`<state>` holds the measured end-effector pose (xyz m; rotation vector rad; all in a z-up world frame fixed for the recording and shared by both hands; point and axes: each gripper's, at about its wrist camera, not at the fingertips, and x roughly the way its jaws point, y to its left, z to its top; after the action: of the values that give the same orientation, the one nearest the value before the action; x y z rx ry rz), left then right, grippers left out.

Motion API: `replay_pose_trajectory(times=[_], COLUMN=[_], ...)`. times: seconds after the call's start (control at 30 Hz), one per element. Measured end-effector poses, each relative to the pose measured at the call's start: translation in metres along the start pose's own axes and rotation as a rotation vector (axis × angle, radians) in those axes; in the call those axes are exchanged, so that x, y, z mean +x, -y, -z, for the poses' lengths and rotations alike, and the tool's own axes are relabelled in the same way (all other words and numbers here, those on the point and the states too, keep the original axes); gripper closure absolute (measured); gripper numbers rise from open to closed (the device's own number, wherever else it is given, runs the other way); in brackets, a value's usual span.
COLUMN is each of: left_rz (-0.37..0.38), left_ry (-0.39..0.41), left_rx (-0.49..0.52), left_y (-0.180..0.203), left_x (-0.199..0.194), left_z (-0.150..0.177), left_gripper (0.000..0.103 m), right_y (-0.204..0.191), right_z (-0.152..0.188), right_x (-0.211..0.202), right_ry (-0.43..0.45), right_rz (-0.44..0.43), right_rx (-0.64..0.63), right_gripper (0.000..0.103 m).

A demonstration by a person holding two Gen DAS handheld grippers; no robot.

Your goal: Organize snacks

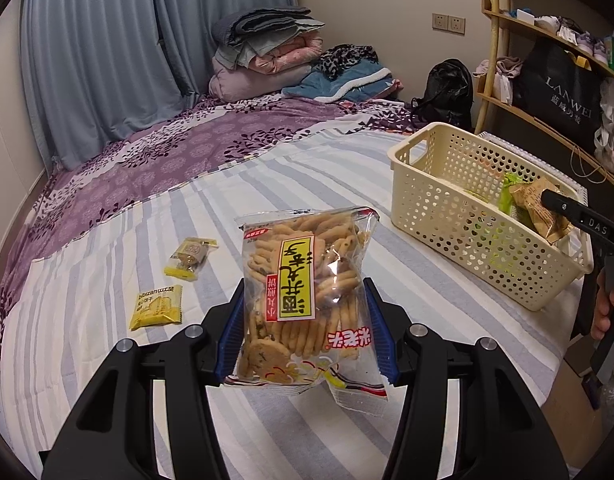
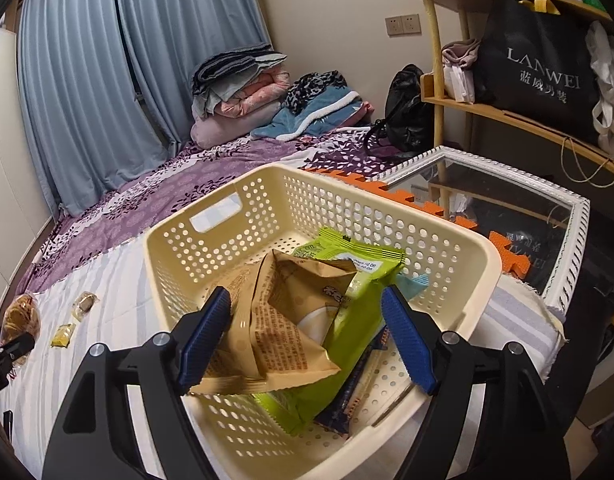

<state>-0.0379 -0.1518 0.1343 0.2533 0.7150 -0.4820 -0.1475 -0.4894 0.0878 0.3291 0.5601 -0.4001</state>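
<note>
- Step in hand, by my read: mid-sort. L tongs [image 1: 307, 332] hold the rice cracker bag [image 1: 307, 292] upright, pads pressing both sides, above the striped sheet [image 1: 107, 360] on the bed; basket [image 1: 439, 216] sits off to its right, well apart.
- R tongs [image 2: 307, 340] hang over the basket w/ jaws wide. Tan snack pouch [image 2: 275, 328] lies between the pads, resting on other packs inside. Left pad looks touching or v. near its edge, right pad clear, so prob. no grip.
- Also in basket: green pack [image 2: 359, 312] under/beside the tan one, dark blue pack [image 2: 359, 392] beneath.
- Next move, I'd judge: R tongs pull back out of the basket, then L carries the cracker bag across and in. Bag is big and crinkly; needs room on top of the pile.
- Left on sheet: yellow biscuit packet [image 1: 157, 307] and small yellow-ended candy pack [image 1: 190, 258], near each other, both left of the cracker bag.
- In the way: R tongs themselves occupy the basket opening; the basket's near wall needs clearing.
- Around: framed mirror [image 2: 507, 216] just behind basket, folded bedding [image 1: 267, 52] far back, shelf w/ black bag [image 1: 555, 92] at right.
</note>
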Motion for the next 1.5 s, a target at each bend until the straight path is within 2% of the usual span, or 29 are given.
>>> replay_pose_trajectory(times=[0.13,0.57,0.8,0.93,1.1,1.17,1.2,1.23,1.5], left_rz=[0.013,0.127,0.200,0.207,0.207,0.203,0.203,0.205,0.217], left_ry=[-0.001,0.019,0.047,0.053,-0.026,-0.068,-0.086,-0.101,-0.238], left_rx=[0.011,0.082,0.124,0.132,0.116,0.094,0.079,0.070,0.055], left_y=[0.007,0.063,0.101,0.108,0.102,0.098,0.096,0.094,0.093], left_x=[0.002,0.015,0.023,0.026,0.042,0.049,0.052,0.054,0.079], left_z=[-0.005,-0.043,-0.067,-0.073,-0.054,-0.039,-0.031,-0.025,0.028], left_gripper=[0.047,0.047,0.047,0.047,0.046,0.033,0.022,0.020,0.020], right_y=[0.005,0.022,0.022,0.027,0.031,0.030,0.030,0.029,0.023], right_z=[0.000,-0.006,-0.002,-0.001,-0.001,0.000,0.000,0.001,0.001], right_x=[0.003,-0.021,-0.024,-0.025,-0.023,-0.021,-0.020,-0.019,-0.020], right_ry=[-0.007,0.069,0.072,0.075,0.082,0.080,0.077,0.075,0.079], right_rz=[0.032,-0.021,-0.005,-0.018,-0.033,-0.037,-0.039,-0.041,-0.050], right_rx=[-0.009,0.039,0.006,0.024,0.042,0.041,0.041,0.041,0.035], right_gripper=[0.026,0.027,0.027,0.027,0.026,0.026,0.026,0.026,0.026])
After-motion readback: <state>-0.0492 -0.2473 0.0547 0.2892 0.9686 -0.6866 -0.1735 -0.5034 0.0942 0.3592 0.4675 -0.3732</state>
